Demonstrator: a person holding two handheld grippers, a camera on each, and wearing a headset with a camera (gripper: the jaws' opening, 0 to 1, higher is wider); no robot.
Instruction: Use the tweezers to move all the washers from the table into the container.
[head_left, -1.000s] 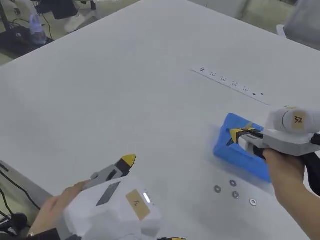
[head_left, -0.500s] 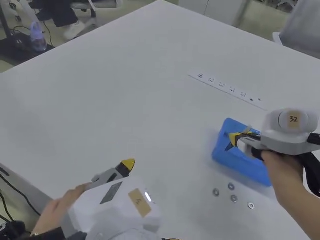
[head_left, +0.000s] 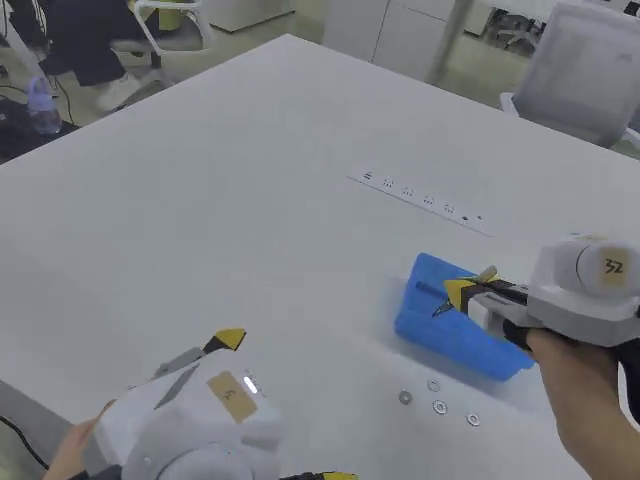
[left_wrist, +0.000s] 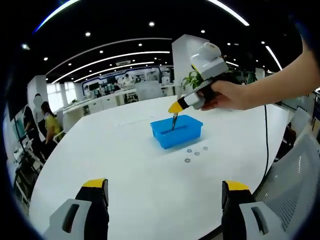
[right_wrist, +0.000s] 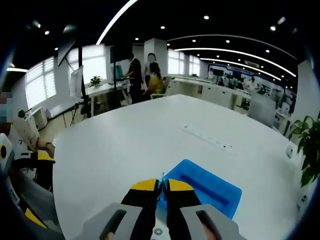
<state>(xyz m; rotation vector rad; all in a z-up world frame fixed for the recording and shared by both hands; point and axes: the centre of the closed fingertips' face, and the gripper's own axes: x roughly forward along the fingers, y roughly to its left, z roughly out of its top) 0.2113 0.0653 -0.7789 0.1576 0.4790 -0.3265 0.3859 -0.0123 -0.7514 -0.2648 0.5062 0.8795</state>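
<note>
A: Counts at this entry?

B: Four washers (head_left: 440, 406), one container (head_left: 450, 342), one pair of tweezers (left_wrist: 174, 120), two grippers. All four washers lay on the table (head_left: 200, 200), loosely clustered and apart from one another, none seen in the container.

A: Materials and shapes?

B: Washers: flat metal rings, small, grey and shiny. Container: blue plastic, rectangular, open-topped, shallow walls. Tweezers: thin metal, tapering to a fine point. Table: smooth matt white, with one socket strip (head_left: 420, 203) set flush in it.

A: Jaw state, right gripper (right_wrist: 161, 185)?

B: Clenched on the tweezers, yellow tips pressed together, the tweezers' point sticking out just ahead of them. The point hung over the container's opening, angled down. Whether it touched the floor or carried a washer, could not tell.

A: Left gripper (left_wrist: 165, 185)?

B: Released, jaws spread wide, nothing between them. It sat low over the table, well apart from the work.

A: Washers relative to the jaws?

B: Ahead of the left jaws, in line with the gap, nearer than the container. Behind and below the right jaw tips, near the container's outer wall.
</note>
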